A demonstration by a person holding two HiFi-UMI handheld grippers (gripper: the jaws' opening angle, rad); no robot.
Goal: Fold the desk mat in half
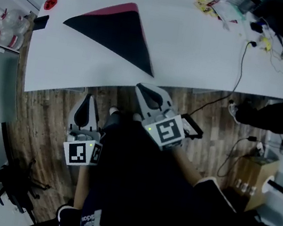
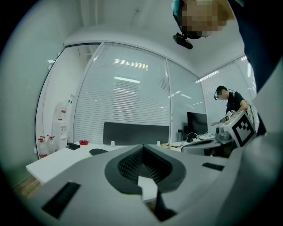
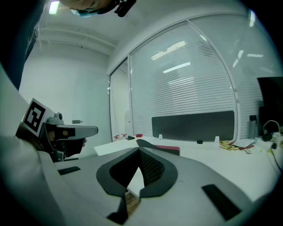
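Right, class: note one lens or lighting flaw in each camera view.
Head view: the wide lens bows the front edge of the white table into an arc. Left gripper view: black corners ring the image; ceiling lights glare on the glass wall. Right gripper view: similar glare streaks on the glass wall.

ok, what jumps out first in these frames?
A black mat lying as a triangle, with a pink strip along its far edge, sits on the left half of the white table. The left gripper and right gripper are both low, below the table's near edge, jaws together and empty.
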